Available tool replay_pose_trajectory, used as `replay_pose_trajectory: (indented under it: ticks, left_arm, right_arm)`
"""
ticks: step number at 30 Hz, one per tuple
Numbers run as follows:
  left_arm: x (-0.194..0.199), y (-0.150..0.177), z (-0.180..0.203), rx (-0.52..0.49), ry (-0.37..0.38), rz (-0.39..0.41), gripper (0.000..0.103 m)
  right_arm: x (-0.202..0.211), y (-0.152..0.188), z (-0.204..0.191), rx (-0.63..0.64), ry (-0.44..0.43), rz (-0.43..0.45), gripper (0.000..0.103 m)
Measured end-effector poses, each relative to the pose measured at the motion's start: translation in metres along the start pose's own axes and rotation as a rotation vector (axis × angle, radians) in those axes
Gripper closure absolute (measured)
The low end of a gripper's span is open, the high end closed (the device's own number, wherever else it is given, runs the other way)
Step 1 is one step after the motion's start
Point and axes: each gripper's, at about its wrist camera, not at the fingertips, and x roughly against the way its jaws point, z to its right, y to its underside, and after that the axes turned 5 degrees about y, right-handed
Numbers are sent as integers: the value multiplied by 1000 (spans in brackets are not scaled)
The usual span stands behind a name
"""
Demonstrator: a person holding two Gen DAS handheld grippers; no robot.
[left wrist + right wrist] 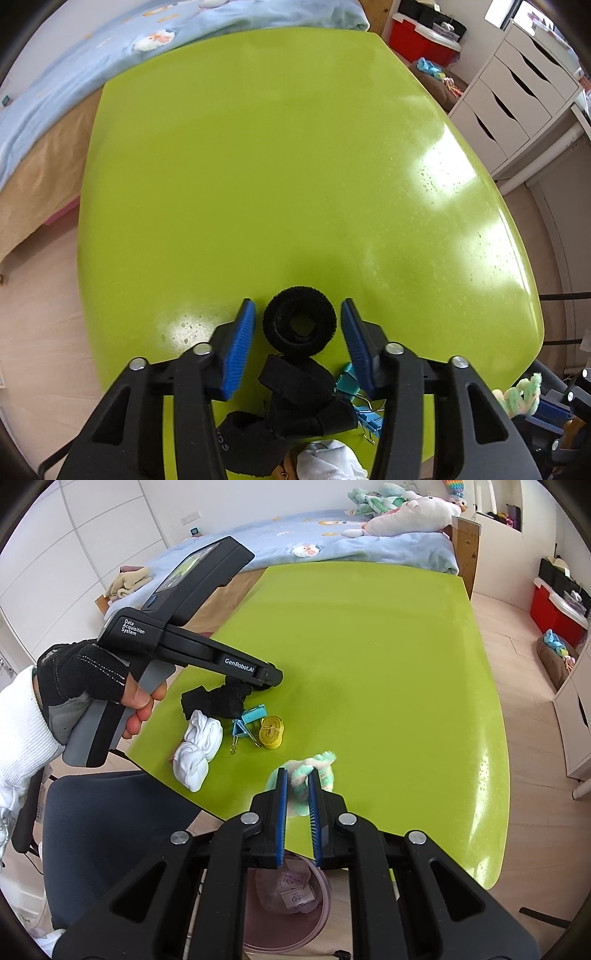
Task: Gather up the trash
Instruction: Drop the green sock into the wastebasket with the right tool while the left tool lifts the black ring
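Black and fuzzy, the coiled strap roll (300,320) lies flat on the green tabletop (280,177), its hole facing up, and it sits squarely between the blue pads of our left gripper (298,325), near the fingertips. We see a sliver of green on each side of the roll, so the pads do not press on it yet: the left gripper straddles it, unclenched. Being round, the roll has no long axis to line up with; we judge that what counts is only that it stays centred between the pads as they close. Just behind it, toward us, lie more black strap pieces (295,402), teal binder clips (349,380) and a white rolled sock (325,461). Our left hand (88,698), in a dark fingerless glove, tilts its gripper steeply down over this cluster. Our right gripper (298,794) is farther off, near the front edge, clamped on a fluffy mint-and-white tuft (314,771), with a pink bin (284,904) below it beside the tabletop.
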Motion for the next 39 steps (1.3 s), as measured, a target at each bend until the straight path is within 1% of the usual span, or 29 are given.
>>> replay_pose_trajectory:
  ticks: [1,4,9,16,23,27,30,39]
  left_arm:
    - [0,1,-1,1,-3,2,69]
    - [2,1,-3,4,-3,21,72]
    - [22,2,-1,6,-2,101,72]
    - [61,22,11,-34,-29,211,72]
    - [103,66,27,-89,-20,315,72]
    - [120,97,32,-99,10,358,72]
    - [126,120,37,-98,25,378,72]
    - [132,178,55,-113,62,400,72]
  right_arm:
    - [0,0,0,0,1,0,92]
    - [-1,-1,-1,0,3,2,92]
    - [1,0,-3,0,10,10,92]
    - [10,1,-10,18,17,23,92]
    - [28,9,-19,35,25,49,92]
    - [39,18,-23,42,24,60,92]
    - [45,26,-27,45,28,63,92]
    - [66,50,-35,46,9,70,92]
